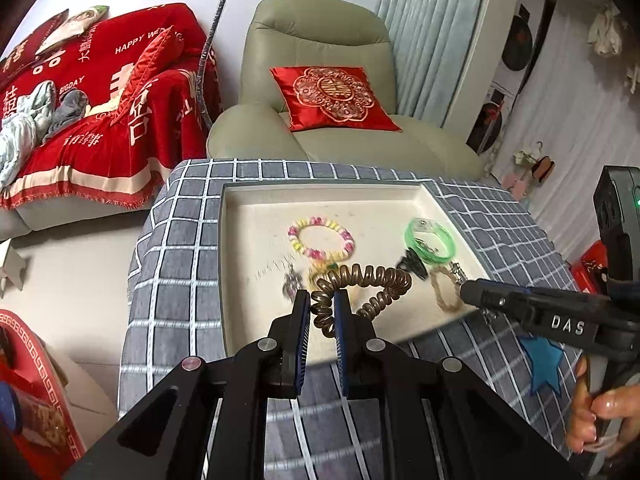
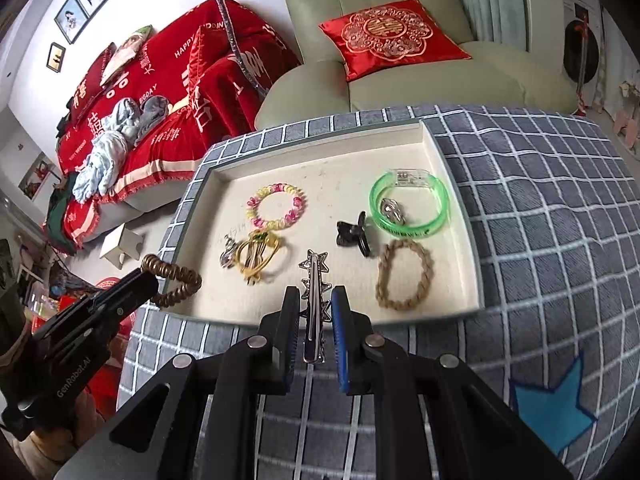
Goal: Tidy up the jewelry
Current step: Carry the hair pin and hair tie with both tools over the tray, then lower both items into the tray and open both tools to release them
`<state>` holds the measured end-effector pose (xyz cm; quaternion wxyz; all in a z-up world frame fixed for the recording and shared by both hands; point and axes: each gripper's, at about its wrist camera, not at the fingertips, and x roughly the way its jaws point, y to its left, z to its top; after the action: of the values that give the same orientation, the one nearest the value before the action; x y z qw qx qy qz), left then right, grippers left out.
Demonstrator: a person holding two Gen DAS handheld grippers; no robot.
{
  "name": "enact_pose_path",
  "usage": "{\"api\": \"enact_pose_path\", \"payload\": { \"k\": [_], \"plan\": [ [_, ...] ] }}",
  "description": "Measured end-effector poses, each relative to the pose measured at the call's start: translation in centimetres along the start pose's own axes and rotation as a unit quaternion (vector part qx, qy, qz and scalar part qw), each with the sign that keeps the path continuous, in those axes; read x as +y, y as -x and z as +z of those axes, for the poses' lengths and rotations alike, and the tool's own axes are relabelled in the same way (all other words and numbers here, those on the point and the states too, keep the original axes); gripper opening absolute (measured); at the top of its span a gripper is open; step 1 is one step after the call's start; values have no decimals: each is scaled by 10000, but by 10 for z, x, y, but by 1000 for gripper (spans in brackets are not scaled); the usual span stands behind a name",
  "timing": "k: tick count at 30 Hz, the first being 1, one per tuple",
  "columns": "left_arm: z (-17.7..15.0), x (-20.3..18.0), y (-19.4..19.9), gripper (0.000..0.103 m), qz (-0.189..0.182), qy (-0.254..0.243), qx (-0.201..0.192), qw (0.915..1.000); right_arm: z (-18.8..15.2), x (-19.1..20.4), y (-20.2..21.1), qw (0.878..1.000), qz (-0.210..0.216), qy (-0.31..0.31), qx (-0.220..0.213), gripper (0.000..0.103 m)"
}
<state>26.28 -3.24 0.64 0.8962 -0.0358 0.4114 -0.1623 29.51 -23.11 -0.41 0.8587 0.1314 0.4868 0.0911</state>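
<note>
Right wrist view showed the right gripper (image 2: 315, 300) clamped on a silver star hair clip (image 2: 314, 280) — long axis running straight forward between the pads, star tip pointing out over the near rim of the cream tray (image 2: 320, 148). The clip sat nearly in line with the fingers, so a drop onto bare tray floor just ahead, between the yellow hair tie (image 2: 256, 256) and the braided rope bracelet (image 2: 404, 274), likely needed only a short forward move, no rotation. The left gripper (image 1: 322, 312) was closed on a brown coil hair tie (image 1: 360, 284), its loop hanging over the tray's near-left corner, partly past the rim in the right wrist view. Further in lay the pink-yellow beaded bracelet (image 2: 276, 206), black claw clip (image 2: 354, 236) and green bangle (image 2: 408, 206) with a small silver piece inside its ring. Grippers were well apart — left at the left edge, right near centre.
</note>
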Motion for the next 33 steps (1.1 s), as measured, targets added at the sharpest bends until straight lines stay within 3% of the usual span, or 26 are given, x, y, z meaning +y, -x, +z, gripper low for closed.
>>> {"api": "enact_pose_path", "payload": {
  "k": [16,33],
  "plan": [
    [6,-5,-67,28,350,-225,458,9981,15,-15,-68,9991,-3,-94,424,17],
    [3,-17,-82,29,508,-510,582,9957,14,-27,-72,9988,-181,-178,410,19]
  ]
}}
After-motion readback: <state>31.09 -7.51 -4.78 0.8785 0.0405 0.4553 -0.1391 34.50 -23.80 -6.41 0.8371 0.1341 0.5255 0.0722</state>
